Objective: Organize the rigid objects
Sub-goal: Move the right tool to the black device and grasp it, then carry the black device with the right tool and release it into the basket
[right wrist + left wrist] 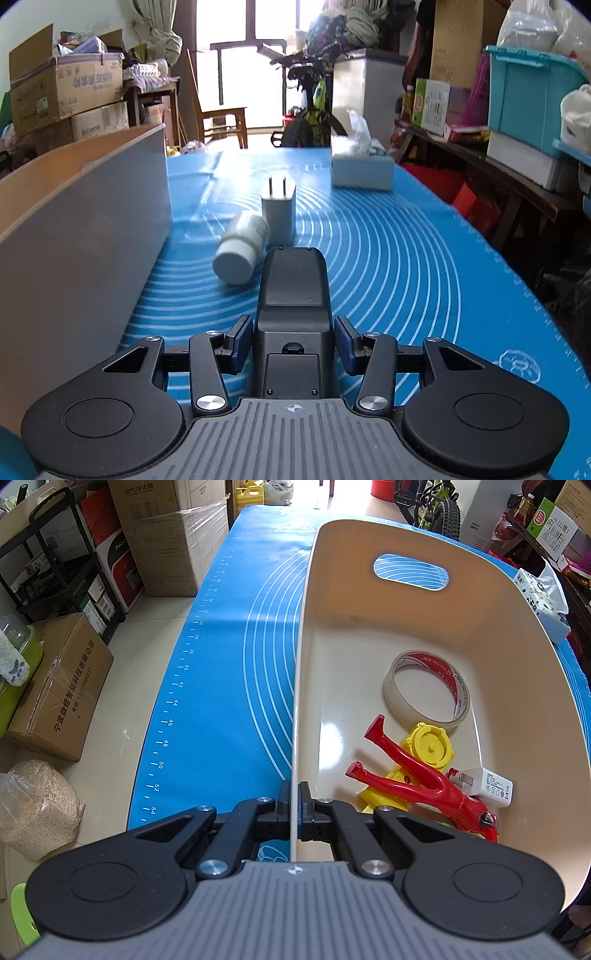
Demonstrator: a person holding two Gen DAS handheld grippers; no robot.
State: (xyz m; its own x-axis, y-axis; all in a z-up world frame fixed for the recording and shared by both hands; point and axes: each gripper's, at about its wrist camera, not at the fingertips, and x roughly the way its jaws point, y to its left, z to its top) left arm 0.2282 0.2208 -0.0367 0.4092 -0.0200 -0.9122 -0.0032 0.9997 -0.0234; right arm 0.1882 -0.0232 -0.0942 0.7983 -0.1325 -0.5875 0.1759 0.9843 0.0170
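Left gripper (pixel 294 812) has its fingers pinched tight on the cream bin's (pixel 524 686) side wall. Inside the bin: a tape roll (pixel 424 690), red pliers (pixel 417 775), a yellow part (pixel 430 747) and a white charger (pixel 491 786). Right gripper (pixel 293 345) straddles a black device (pixel 293 295) on the blue worktop (pixel 424 277); can't tell if the fingers actually touch it. A white bottle (pixel 240 247) lies just beyond, touching another charger (pixel 279 210).

Your cream plastic bin (pixel 369 635) shines glossy and smooth; the blue ringed mat (pixel 406 258) looks matt and rubbery; the black plastic device (pixel 291 295) is satin.
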